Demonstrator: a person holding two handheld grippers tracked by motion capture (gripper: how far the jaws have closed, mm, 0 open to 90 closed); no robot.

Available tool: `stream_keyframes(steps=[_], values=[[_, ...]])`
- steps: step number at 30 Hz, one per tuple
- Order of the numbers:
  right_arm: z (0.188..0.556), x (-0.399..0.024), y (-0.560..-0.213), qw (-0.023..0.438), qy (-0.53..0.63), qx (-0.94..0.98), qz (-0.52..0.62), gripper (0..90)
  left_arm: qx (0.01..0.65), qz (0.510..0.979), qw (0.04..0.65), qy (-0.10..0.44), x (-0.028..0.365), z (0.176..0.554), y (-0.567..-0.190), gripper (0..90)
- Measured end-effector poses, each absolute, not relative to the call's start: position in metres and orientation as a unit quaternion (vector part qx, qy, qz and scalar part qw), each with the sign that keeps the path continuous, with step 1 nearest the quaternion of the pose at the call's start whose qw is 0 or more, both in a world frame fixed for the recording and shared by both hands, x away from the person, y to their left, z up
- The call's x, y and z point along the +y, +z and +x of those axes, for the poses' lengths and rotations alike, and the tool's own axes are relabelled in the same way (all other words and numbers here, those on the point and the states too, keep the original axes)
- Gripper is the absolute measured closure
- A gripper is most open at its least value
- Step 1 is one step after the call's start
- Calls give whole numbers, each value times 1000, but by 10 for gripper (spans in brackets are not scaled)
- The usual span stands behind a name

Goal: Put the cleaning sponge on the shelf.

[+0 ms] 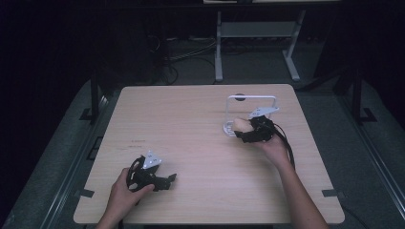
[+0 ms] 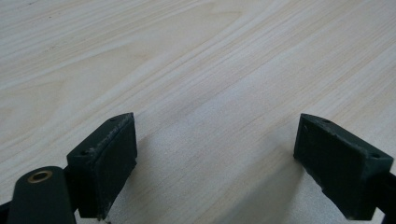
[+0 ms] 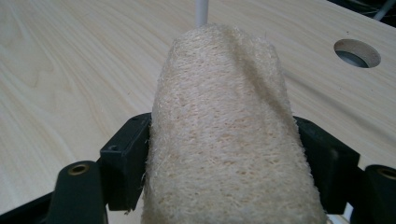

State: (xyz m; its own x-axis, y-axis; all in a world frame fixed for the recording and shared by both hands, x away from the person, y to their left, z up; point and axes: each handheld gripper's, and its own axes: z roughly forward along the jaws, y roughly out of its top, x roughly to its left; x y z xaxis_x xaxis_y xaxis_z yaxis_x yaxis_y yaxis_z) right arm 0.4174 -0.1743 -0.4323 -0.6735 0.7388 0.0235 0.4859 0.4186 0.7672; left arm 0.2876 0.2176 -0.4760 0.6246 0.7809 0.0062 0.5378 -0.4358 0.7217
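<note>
A pale wooden bench (image 1: 191, 133) is seen from above, with a person's forearms entering from the near edge. The left gripper (image 1: 165, 180) is held low over the near left part of the bench by the left hand (image 1: 125, 192), and in the left gripper view its two black fingers (image 2: 103, 163) are spread wide apart over bare wood grain, with nothing between them. The right gripper (image 1: 241, 133) is held by the right hand (image 1: 276, 145) toward the far right of the bench, beside a white wire stand (image 1: 252, 99) whose base sits on the bench surface. A beige loofah sponge (image 3: 229, 140) is clamped between the right gripper's fingers (image 3: 123, 161), which are pressed against its two sides; its coarse fibrous body rises well beyond the finger pads and is pinched slightly narrower where it is held. In the high view the loofah sponge (image 1: 237, 125) is seen at the foot of the stand; whether it touches the base cannot be told. A thin white rod (image 3: 201, 11) of the stand is visible just behind the sponge's tip in the right gripper view, and a round cable hole (image 3: 357, 52) is cut into the bench farther off to the right. Black cables trail from each gripper toward the person.
</note>
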Motion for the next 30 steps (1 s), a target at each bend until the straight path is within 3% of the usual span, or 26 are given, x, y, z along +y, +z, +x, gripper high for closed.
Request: stream_keyframes(steps=[30], values=[[447, -169, -462, 153, 387, 822, 389, 263, 397, 831, 351, 172, 218, 288, -476, 128]])
